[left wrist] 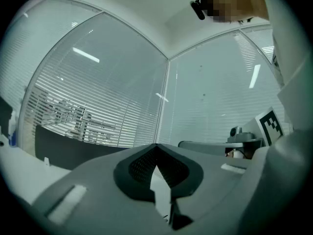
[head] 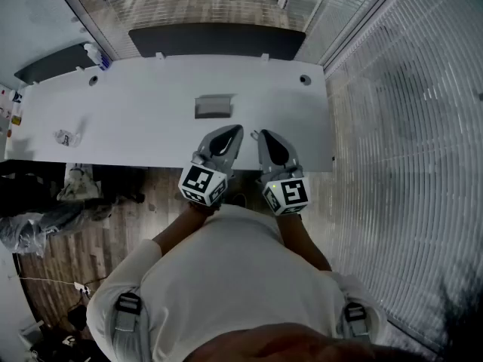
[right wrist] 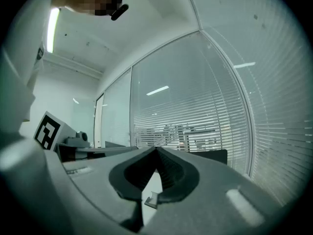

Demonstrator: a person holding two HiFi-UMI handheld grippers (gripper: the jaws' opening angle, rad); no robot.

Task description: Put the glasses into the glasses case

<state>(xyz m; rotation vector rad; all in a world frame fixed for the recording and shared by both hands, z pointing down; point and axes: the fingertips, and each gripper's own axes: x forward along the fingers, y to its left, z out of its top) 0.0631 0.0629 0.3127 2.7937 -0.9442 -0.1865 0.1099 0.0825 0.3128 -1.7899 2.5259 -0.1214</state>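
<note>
A long white table (head: 151,96) fills the upper middle of the head view. A flat grey rectangular glasses case (head: 213,105) lies on it just above centre, alone on the bare top. Below it, at the table's near edge, the person in a white shirt (head: 226,277) holds both tools level and side by side, noses toward the case but apart from it.

The left gripper (head: 238,129) (left wrist: 156,146) has its jaws closed tip to tip. Its own view shows the dark ribbed pads (left wrist: 139,166) meeting at a point with nothing caught between them, only a pale sliver of table below. The right gripper (head: 260,134) (right wrist: 156,149) is the same, jaws pressed fully together and empty, and a small grey shape shows through the slot beneath the pads – too little of it to name.

Far left on the table sits a small pale, crumpled-looking object (head: 66,137). It is too small to tell whether it is the glasses. A dark panel (head: 215,40) runs along the table's far side, and glass walls with white slatted blinds (head: 407,149) fill the right of the head view.
</note>
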